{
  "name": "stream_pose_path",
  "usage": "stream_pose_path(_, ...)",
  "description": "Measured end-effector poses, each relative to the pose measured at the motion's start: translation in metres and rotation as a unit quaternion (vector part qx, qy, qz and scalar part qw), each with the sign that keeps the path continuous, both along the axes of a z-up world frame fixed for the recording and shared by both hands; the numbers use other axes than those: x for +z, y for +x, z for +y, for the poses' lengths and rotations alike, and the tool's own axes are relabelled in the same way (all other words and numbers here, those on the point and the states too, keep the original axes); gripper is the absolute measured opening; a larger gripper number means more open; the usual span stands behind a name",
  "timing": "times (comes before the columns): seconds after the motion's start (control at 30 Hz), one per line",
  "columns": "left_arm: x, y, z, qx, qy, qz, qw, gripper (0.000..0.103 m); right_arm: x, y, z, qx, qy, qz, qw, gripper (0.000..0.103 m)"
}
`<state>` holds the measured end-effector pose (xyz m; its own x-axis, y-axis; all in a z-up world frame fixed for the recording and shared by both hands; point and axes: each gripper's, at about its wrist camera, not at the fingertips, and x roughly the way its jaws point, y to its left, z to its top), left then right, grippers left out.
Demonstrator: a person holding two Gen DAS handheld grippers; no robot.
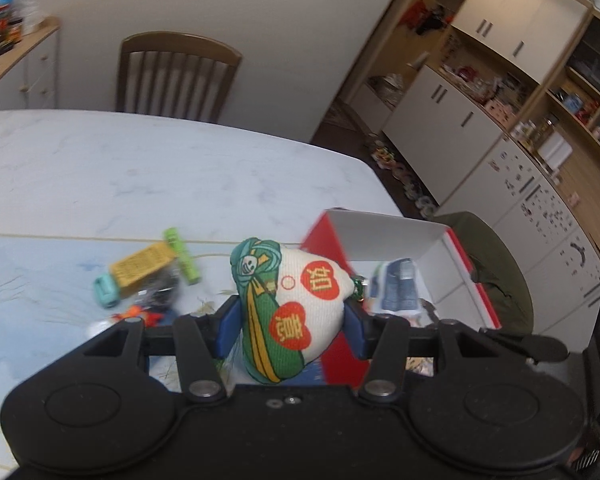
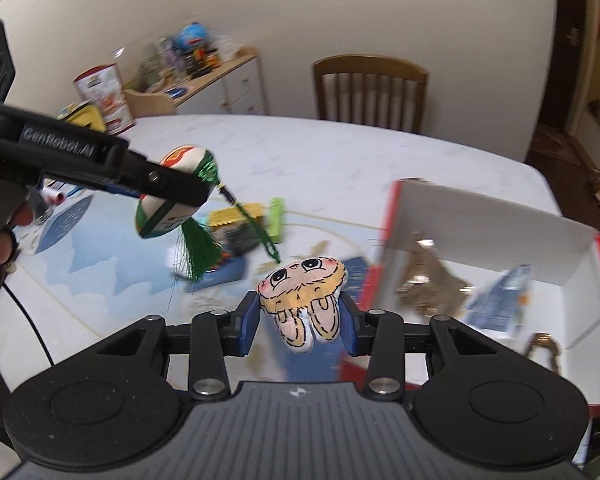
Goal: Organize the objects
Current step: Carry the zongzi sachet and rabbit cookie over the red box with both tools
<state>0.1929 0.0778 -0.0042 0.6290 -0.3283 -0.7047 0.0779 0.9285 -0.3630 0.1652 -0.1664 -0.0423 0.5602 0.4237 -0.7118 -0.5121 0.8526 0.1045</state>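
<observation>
White marble-patterned tabletop (image 1: 140, 168) is seen in both views, with a wooden chair (image 1: 176, 76) behind it. A green-and-white embroidered sachet (image 1: 290, 312) is clamped between the blue pads of the left gripper (image 1: 291, 328) and held above the table, its green tassel (image 2: 198, 256) hanging down. A cartoon-faced plush charm (image 2: 306, 300) is pinched by the right gripper (image 2: 300, 322), just beside the open red-and-white box (image 2: 496, 216). Small items are left scattered near a green clip (image 1: 182, 256).

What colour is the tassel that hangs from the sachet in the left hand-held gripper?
Green. The tassel under the sachet shows best in the right wrist view.
</observation>
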Motion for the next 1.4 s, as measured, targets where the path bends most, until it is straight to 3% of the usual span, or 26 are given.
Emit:
stream_pose_path(0.4,0.007,0.041,-0.103,-0.055,0.019,-0.014,0.9982,0.052,-0.003,0.028,-0.09,-0.053,-0.007,0.004,0.999,0.04)
stream_pose_path(0.77,0.008,0.077,-0.169,-0.084,0.038,-0.022,0.9955,0.052,-0.014,0.051,-0.146,-0.081,-0.011,0.007,0.997,0.04)
stream_pose_path(0.93,-0.007,0.095,-0.189,-0.083,0.06,-0.014,0.9947,0.052,-0.026,0.064,-0.16,-0.083,-0.023,0.015,0.996,0.041)
stream_pose_path(1.2,-0.05,0.126,-0.206,-0.072,0.09,0.03,0.9928,0.052,-0.047,0.086,-0.167,-0.081,-0.043,0.038,0.995,0.041)
stream_pose_path(1.4,-0.07,0.144,-0.215,-0.073,0.111,0.05,0.9899,0.052,-0.07,0.1,-0.157,-0.059,-0.072,0.056,0.994,0.041)
